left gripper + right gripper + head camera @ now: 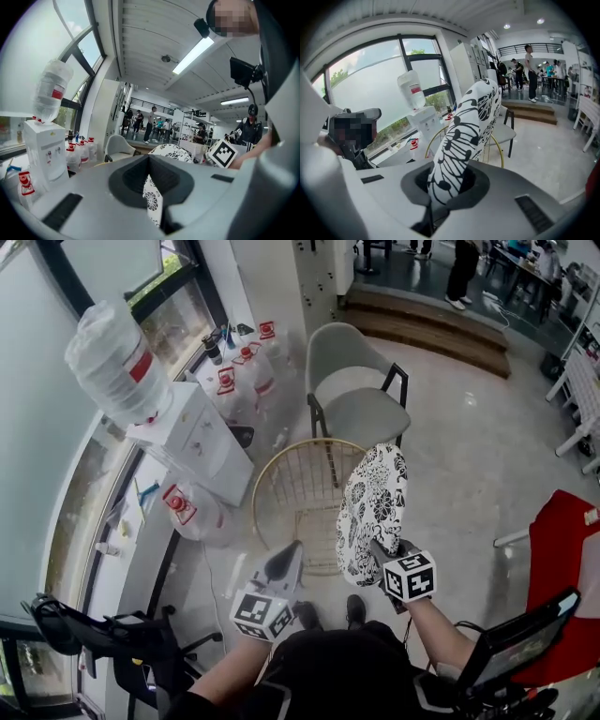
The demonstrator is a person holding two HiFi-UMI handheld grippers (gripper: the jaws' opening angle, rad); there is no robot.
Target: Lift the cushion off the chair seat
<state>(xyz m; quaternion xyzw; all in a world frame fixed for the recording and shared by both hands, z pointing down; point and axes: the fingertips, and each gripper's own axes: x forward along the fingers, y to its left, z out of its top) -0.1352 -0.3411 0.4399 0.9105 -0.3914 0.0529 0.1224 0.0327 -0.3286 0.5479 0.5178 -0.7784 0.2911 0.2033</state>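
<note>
The cushion (373,512), one black-and-white patterned pad, is standing on edge in the air above the gold wire chair (265,468), clear of its seat, so the lift looks as good as done. The right gripper (382,557) is clamping its lower edge with the jaws nearly closed, the pad rising straight out from between them, which is likely why it is hanging upright rather than flat. The left gripper (285,563) is pinching a thin fold of the same patterned fabric, seemingly the cushion's other corner, probably to steady it. Two chairs are standing close by: the wire one below and a grey chair (361,413) behind it. One water dispenser (192,442) is carrying one bottle, and four red-capped jugs (228,381) are sitting on the floor around it.
</note>
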